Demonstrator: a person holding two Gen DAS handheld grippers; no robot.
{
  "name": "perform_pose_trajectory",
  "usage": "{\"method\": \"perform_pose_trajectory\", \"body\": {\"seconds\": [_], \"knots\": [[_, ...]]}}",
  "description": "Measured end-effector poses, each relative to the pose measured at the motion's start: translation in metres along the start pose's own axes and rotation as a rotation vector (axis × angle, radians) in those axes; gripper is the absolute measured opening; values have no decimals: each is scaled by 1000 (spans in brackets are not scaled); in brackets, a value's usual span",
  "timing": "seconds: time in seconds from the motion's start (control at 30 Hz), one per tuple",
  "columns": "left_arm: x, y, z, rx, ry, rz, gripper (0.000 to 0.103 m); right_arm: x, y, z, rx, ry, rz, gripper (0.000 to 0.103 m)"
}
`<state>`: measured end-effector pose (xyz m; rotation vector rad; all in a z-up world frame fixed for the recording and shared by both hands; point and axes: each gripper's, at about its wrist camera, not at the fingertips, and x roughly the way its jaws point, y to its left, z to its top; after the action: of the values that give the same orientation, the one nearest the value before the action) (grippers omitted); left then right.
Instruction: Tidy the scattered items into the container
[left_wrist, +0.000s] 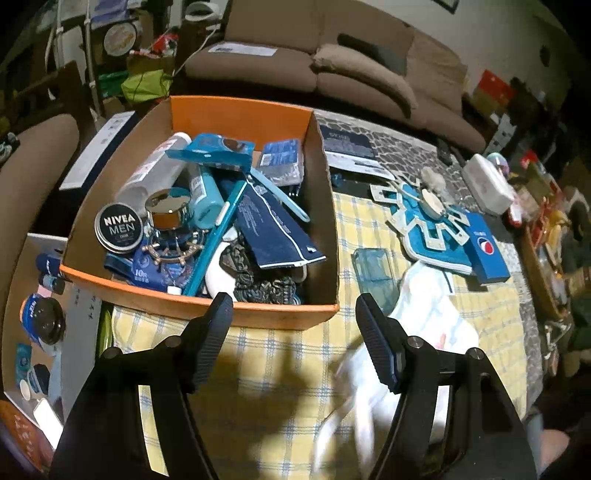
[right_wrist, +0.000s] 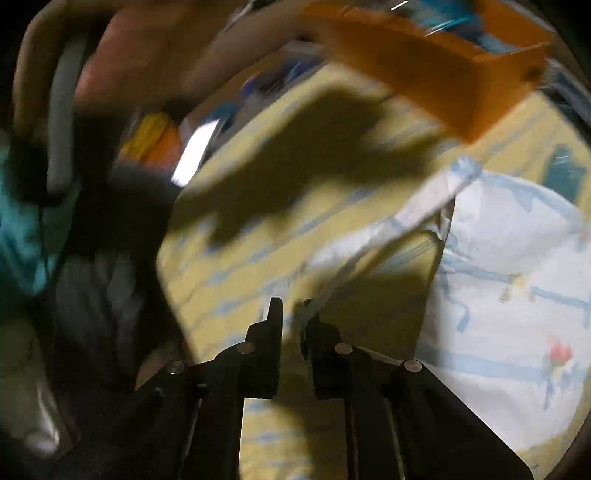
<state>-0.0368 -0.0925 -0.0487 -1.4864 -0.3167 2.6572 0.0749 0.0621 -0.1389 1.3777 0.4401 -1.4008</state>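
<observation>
An orange cardboard box (left_wrist: 280, 317) stands on the yellow checked cloth (left_wrist: 280, 369), filled with several blue toiletries, among them a Nivea Men tin (left_wrist: 119, 228). My left gripper (left_wrist: 293, 306) hovers open just in front of the box's near wall, with nothing between its fingers. A white printed plastic bag (left_wrist: 436, 321) lies to its right, its near part blurred. In the blurred right wrist view, my right gripper (right_wrist: 293, 308) has its fingers close together and pinches a strip of the white bag (right_wrist: 509, 258). The orange box (right_wrist: 436, 74) shows at the top.
Right of the box lie a small teal clear case (left_wrist: 373, 269), a teal and white snowflake-shaped piece (left_wrist: 424, 225), a blue Pepsi pack (left_wrist: 485, 251), a white case (left_wrist: 487, 184) and a dark leaflet (left_wrist: 347, 147). A brown sofa (left_wrist: 332, 66) stands behind. More toiletries sit low at the left.
</observation>
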Motion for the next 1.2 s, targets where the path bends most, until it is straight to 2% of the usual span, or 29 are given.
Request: {"method": "perform_pose_trajectory", "body": {"seconds": [0.03, 0.07, 0.13, 0.17, 0.23, 0.3, 0.37, 0.47, 0.53, 0.57, 0.63, 0.73, 0.8, 0.9, 0.97, 1.07, 1.1, 1.17, 1.2], "knots": [[1, -1, -1, 3, 2, -1, 66, 4, 5, -5, -17, 32, 17, 23], [1, -3, -2, 10, 5, -1, 66, 7, 8, -9, -30, 64, 30, 38], [2, -7, -3, 23, 9, 0, 66, 5, 7, -15, -30, 67, 16, 52], [3, -9, -4, 28, 11, -2, 66, 1, 4, -16, -18, 51, 2, 54], [4, -14, -7, 30, 24, -15, 66, -17, -4, -15, 20, -9, -7, 58], [9, -16, -12, 10, 57, -44, 66, -48, -13, -19, 55, -104, -9, 66], [21, -16, -20, -43, 127, -81, 66, -79, -27, -26, 107, -204, -71, 80], [49, -13, -38, -141, 282, -129, 64, -110, -62, -39, 256, -290, -205, 81], [67, -14, -54, -182, 386, -136, 56, -122, -100, -56, 438, -304, -299, 81], [73, -19, -62, -177, 424, -140, 52, -125, -118, -65, 532, -304, -330, 81], [77, -32, -73, -137, 466, -157, 51, -129, -161, -91, 768, -305, -344, 80], [76, -54, -88, -53, 500, -153, 51, -132, -198, -118, 962, -304, -355, 78], [76, -64, -96, -22, 520, -140, 51, -134, -202, -119, 960, -302, -393, 78], [82, -70, -107, -19, 526, -111, 51, -136, -201, -110, 894, -332, -403, 78], [78, -74, -109, -21, 466, -93, 54, -132, -199, -102, 862, -329, -410, 77], [77, -78, -110, -19, 425, -74, 53, -119, -200, -93, 854, -290, -426, 77], [76, -80, -111, -16, 413, -65, 50, -114, -201, -90, 852, -283, -420, 76], [77, -84, -112, 31, 411, -45, 21, -104, -203, -84, 834, -269, -415, 69], [81, -84, -111, 38, 420, -43, 18, -99, -203, -81, 821, -260, -416, 67]]}}
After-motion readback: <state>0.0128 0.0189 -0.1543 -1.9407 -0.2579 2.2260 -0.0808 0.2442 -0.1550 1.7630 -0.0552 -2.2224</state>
